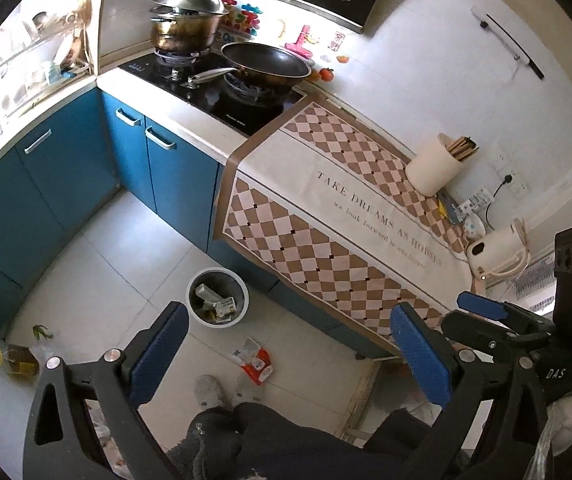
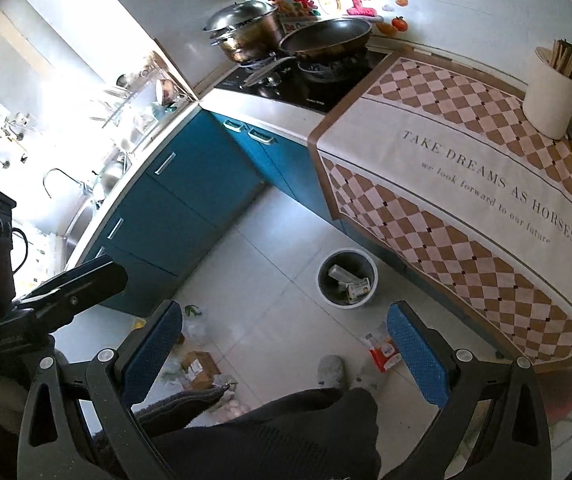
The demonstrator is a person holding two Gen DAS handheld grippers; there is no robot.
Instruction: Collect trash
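The counter carries a checked cloth reading "TAKE DREAMS AS HORSES, we look forward to our future". On the floor, the bin already holds some trash; a red-and-white wrapper lies near it, uncollected. Left hand-held gripper and right hand-held gripper both gape wide, empty.

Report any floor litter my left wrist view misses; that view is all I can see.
Observer: A small cardboard box lies on the floor, near the grey slipper.
Operator: Confirm the right tool is free.
Observer: The right tool is open, with nothing between its fingers.
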